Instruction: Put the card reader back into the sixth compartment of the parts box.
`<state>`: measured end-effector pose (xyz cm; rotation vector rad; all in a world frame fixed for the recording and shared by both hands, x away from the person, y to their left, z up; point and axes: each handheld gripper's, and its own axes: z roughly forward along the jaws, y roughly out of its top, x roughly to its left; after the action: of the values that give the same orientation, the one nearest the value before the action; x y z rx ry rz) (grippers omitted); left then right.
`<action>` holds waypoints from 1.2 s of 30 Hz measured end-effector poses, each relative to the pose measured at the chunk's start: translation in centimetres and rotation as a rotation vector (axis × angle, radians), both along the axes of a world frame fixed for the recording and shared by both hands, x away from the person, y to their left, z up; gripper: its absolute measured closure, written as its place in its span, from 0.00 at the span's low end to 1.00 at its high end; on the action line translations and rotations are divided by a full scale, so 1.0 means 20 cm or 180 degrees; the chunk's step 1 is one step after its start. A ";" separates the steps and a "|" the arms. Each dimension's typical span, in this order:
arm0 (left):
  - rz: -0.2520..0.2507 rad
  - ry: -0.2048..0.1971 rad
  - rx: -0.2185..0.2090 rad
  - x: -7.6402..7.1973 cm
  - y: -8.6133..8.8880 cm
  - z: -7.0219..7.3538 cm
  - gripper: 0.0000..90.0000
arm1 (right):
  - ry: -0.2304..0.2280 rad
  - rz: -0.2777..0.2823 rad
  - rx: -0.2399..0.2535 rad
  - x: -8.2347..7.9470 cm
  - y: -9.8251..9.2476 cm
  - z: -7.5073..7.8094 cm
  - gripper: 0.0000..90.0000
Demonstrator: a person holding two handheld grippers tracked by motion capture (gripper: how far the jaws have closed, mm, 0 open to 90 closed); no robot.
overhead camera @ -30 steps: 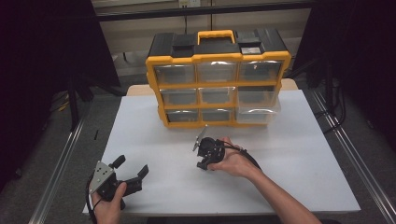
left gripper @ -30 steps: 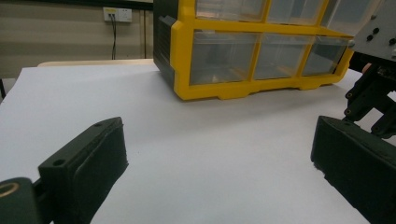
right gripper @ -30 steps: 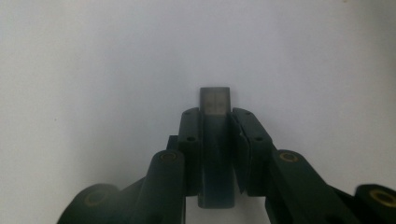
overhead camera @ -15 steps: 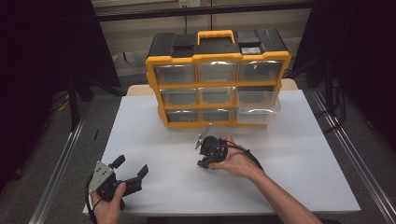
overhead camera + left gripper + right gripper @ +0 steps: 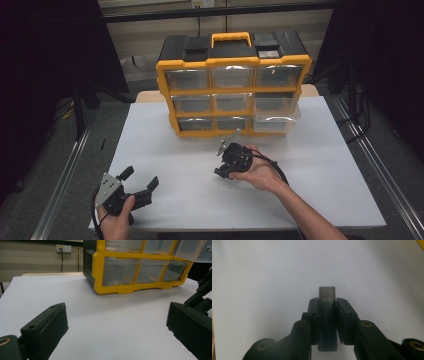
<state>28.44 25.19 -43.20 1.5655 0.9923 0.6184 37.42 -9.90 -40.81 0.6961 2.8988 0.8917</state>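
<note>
My right hand-held gripper [image 5: 327,312] is clamped on a small grey block [image 5: 327,315], a flat rectangular piece standing up between the pads and poking out past their tips. In the high view that hand-held gripper [image 5: 226,161] hangs over the white worktop [image 5: 320,200], just in front of the yellow-and-black drawer organizer [image 5: 232,85]. I judge the step in hand to be carrying the block to or from one of the drawers. The lower right drawer [image 5: 276,121] stands pulled out a little from the frame, so the next move calls for lining the block up with that opening and keeping the grip firm.

My left hand-held gripper [image 5: 137,180] rests near the front left corner of the worktop, jaws wide apart around nothing.

The organizer's clear drawers look mostly bare; what lies inside I cannot tell.
</note>
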 end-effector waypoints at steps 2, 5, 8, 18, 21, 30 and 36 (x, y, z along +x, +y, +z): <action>0.0000 0.0001 -0.0001 0.00 0.00 0.00 0.04 | -0.0003 -0.0017 0.0040 -0.01 -0.01 0.01 0.82; 0.0002 -0.0007 -0.0007 0.00 0.00 0.00 0.04 | -0.0020 -0.0029 0.0131 -0.02 -0.04 0.01 0.82; -0.0011 -0.0004 0.0017 0.00 0.00 0.00 0.04 | -0.0043 -0.0056 0.0188 -0.02 -0.07 0.02 0.82; -0.0015 -0.0008 0.0010 0.00 0.00 0.00 0.04 | -0.0213 -0.0200 0.0456 -0.05 -0.17 0.11 0.82; -0.0014 -0.0002 0.0002 0.00 0.00 0.00 0.04 | -0.0244 -0.0211 0.0491 -0.06 -0.18 0.13 0.82; -0.0026 -0.0006 -0.0004 0.00 -0.01 0.00 0.04 | -0.0348 -0.0249 0.0668 -0.07 -0.23 0.19 0.82; -0.0018 -0.0006 0.0005 0.00 0.00 0.00 0.04 | -0.0457 -0.0242 0.0802 -0.09 -0.25 0.25 0.82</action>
<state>28.36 25.10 -43.17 1.5682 0.9858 0.6167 35.58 -14.85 -35.89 0.7179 2.6436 1.2552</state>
